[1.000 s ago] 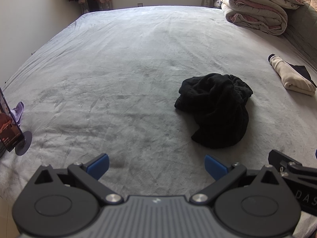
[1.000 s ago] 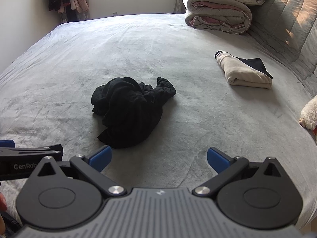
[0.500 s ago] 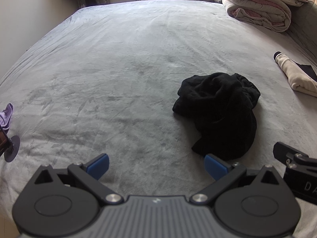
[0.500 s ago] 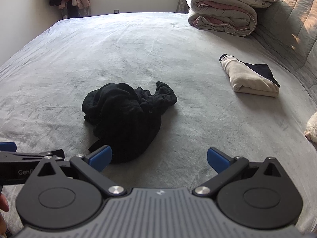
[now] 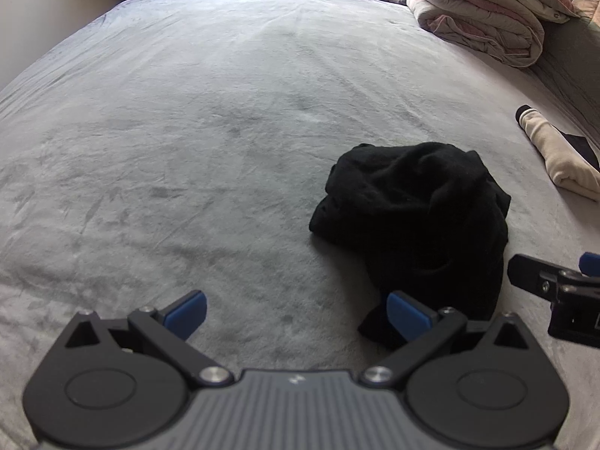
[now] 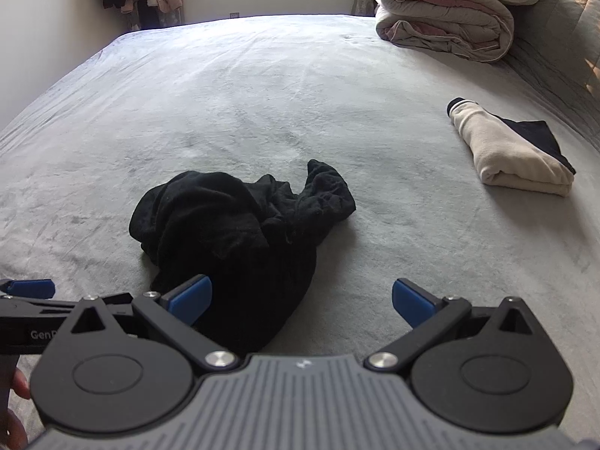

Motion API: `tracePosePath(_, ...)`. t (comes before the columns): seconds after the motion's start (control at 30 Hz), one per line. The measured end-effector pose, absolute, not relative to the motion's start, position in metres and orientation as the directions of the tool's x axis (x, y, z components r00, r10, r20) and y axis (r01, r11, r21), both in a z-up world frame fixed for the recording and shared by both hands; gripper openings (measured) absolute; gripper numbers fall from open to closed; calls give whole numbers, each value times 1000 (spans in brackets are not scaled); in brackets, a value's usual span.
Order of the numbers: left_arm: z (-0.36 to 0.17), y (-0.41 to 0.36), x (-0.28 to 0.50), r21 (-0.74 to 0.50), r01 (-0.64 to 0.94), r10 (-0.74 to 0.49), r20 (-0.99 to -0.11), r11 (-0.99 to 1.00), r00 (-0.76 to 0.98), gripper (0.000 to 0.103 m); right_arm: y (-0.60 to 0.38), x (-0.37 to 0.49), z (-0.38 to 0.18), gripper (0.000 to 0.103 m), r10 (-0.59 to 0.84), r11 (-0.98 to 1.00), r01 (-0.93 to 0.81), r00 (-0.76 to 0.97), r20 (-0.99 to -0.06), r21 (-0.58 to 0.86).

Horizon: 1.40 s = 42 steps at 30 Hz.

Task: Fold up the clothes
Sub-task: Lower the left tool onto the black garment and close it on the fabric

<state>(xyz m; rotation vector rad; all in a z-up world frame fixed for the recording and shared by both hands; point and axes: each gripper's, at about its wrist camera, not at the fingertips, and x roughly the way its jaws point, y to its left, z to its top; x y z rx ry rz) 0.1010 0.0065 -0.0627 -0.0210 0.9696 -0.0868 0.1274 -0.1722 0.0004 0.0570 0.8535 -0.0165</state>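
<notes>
— Black garment (image 6: 240, 232): how many on your bed (image 6: 262, 93)?
— One, crumpled, near you. One folded cream garment (image 6: 513, 153) lies well apart.
— Your grippers?
— Two, left gripper (image 5: 296, 313) and right gripper (image 6: 302, 298), both spread wide, holding nothing.

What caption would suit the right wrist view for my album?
Open right gripper poised over a crumpled black garment on a grey bed, folded beige garment nearby.
</notes>
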Motion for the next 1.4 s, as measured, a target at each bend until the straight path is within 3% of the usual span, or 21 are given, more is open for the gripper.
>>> tracePosePath(0.33, -94, 11, 108, -98, 96, -135, -831, 991, 540, 103, -181, 148, -30, 101, 67, 996, 1, 626, -777, 88)
tracePosePath(0.43, -96, 7, 103, -47, 121, -107, -827, 991, 553, 103, -183, 148, -37, 101, 75, 996, -7, 610, -789, 89)
tracePosePath(0.57, -79, 10, 95, -51, 100, -102, -783, 994, 614, 99, -192, 142, -38, 101, 83, 995, -3, 610, -788, 102)
tracePosePath(0.9, -34, -4, 96, -193, 184, -266, -725, 964, 635, 87, -210, 140, -35, 101, 110, 992, -17, 610, -785, 126)
tracePosePath(1.0, -27, -14, 98, -224, 222, -315, -714, 949, 626, 73, -213, 140, -35, 100, 122, 989, -14, 618, -776, 145)
tracePosePath(1.1, -24, -25, 102, -249, 249, -351, -706, 936, 615, 58, -214, 142, -34, 87, 126, 989, -13, 618, -776, 150)
tracePosePath(1.2, -23, -36, 108, -254, 264, -365, -702, 931, 612, 41, -213, 143, -35, 85, 126, 989, -15, 616, -778, 148)
tracePosePath(1.27, -24, -42, 113, -271, 273, -383, -704, 923, 598, 22, -213, 144, -36, 84, 130, 988, -17, 618, -776, 152)
tracePosePath(1.3, -25, -44, 115, -282, 275, -393, -703, 919, 593, 19, -214, 144, -36, 84, 131, 988, -16, 619, -775, 155)
tracePosePath(1.37, -26, -46, 118, -285, 273, -395, -700, 919, 595, 4, -214, 145, -37, 84, 134, 987, -13, 619, -774, 161)
tracePosePath(1.4, -26, -45, 118, -278, 270, -387, -696, 922, 604, 4, -215, 145, -37, 84, 136, 986, -12, 620, -773, 165)
